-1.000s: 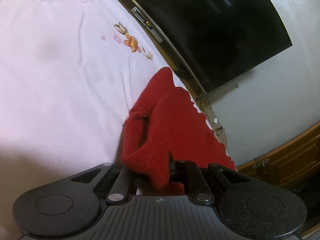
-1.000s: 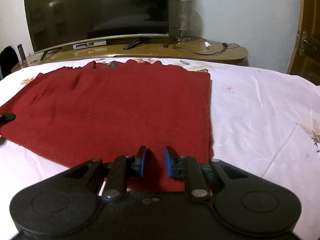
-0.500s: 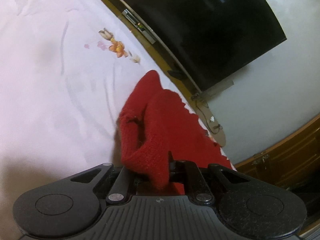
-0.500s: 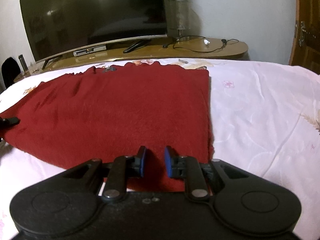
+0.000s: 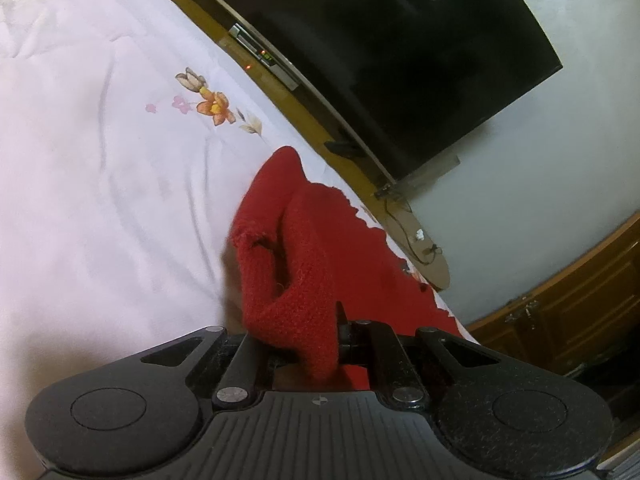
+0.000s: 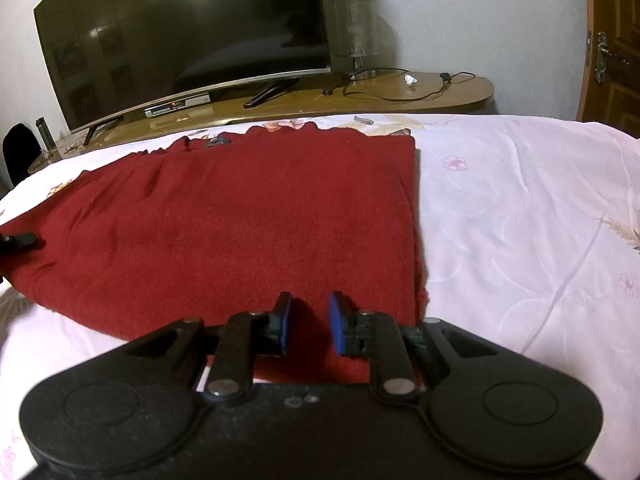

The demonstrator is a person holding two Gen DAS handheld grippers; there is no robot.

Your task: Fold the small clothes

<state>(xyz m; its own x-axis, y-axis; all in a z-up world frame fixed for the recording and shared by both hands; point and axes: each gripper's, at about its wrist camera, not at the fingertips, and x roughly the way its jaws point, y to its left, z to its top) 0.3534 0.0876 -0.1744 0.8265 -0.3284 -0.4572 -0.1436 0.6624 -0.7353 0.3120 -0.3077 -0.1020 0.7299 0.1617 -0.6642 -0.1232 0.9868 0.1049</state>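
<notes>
A red knit garment (image 6: 240,224) lies spread flat on a pale pink floral bed sheet (image 6: 520,220). My left gripper (image 5: 308,336) is shut on the garment's left edge (image 5: 288,272), which bunches up and is lifted off the sheet. One finger of it (image 6: 20,239) shows at the far left of the right wrist view. My right gripper (image 6: 308,326) hovers over the garment's near right edge with its blue pads (image 6: 285,328) a small gap apart and nothing between them.
A wooden TV stand (image 6: 400,98) runs along the far side of the bed, with a large curved TV (image 6: 184,40), a glass lamp (image 6: 354,36) and cables on it. A wooden door (image 6: 612,52) stands at the right.
The left gripper has lifted and swung with the garment's edge, so more sheet and its flower print show. The right gripper has eased back slightly; its jaws stay the same.
</notes>
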